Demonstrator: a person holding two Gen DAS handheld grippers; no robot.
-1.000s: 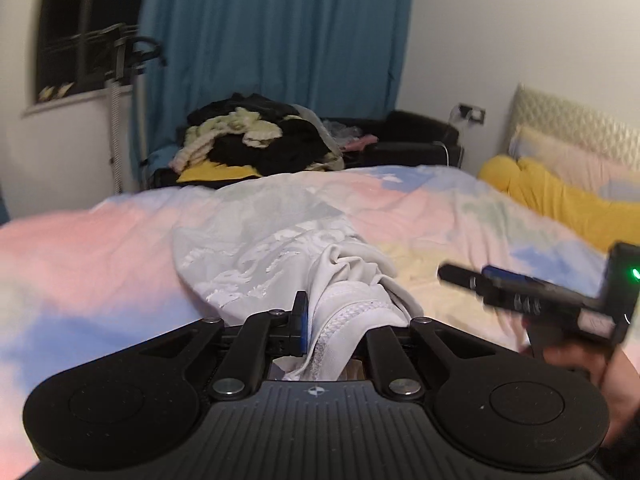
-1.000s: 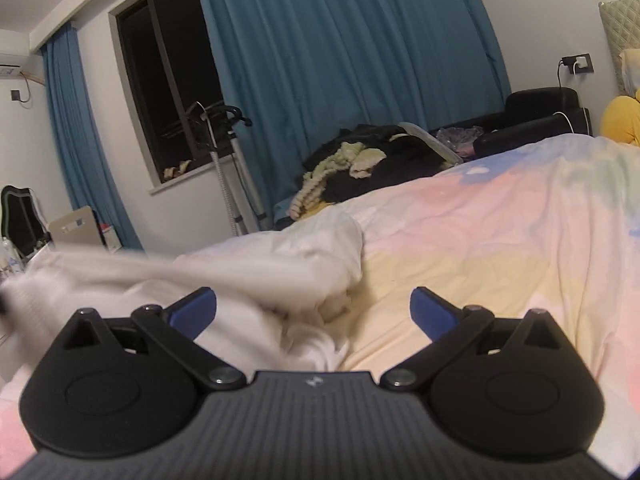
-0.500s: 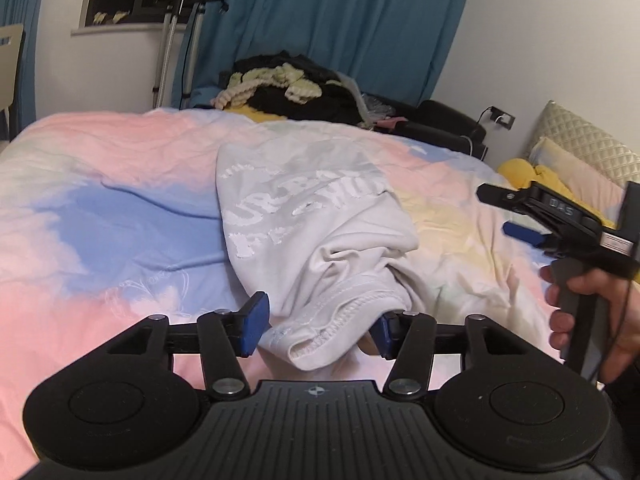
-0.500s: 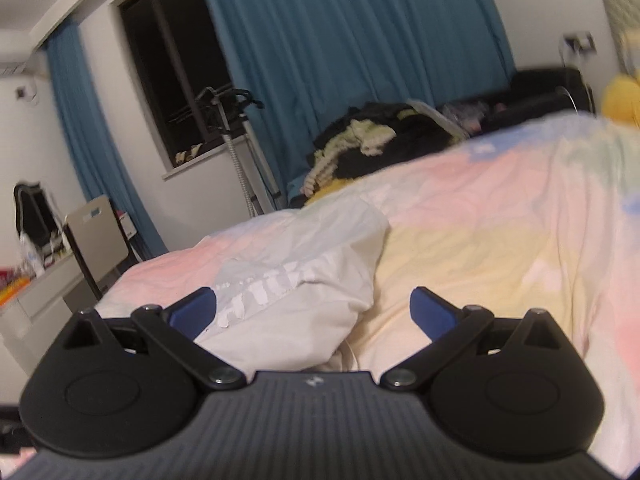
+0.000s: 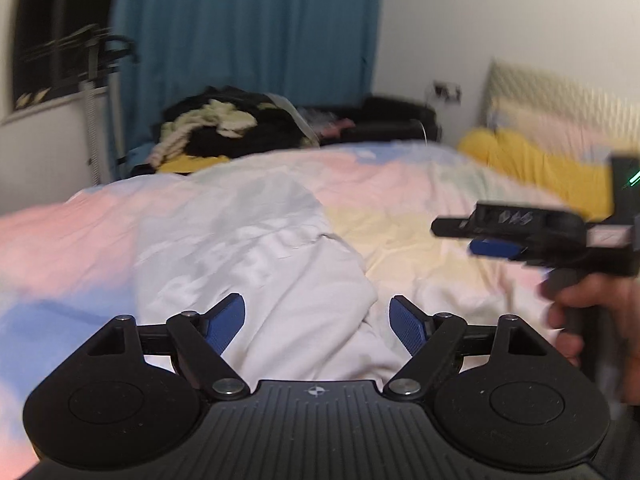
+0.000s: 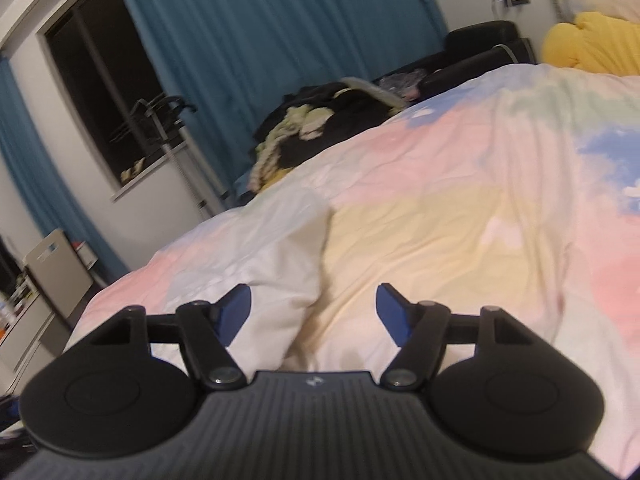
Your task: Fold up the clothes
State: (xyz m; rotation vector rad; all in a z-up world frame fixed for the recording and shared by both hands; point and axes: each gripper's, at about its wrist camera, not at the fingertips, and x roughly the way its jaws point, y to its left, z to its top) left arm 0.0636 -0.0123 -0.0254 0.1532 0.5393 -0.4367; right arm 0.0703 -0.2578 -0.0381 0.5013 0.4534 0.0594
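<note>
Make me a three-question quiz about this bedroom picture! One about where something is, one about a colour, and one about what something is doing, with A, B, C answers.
1. Where does the white garment lie?
A. on the bed
B. on the floor
C. over a chair

2. What colour is the curtain?
A. red
B. blue
C. white

3. How are the left gripper pads set toward the garment?
A. pinched shut on it
B. apart, not pressing it
C. out of sight

Answers:
1 A: it rests on the pastel bedcover.
2 B: the curtain behind the clothes pile is blue.
3 B: the jaws are opening, with cloth between the pads but clear of them.
</note>
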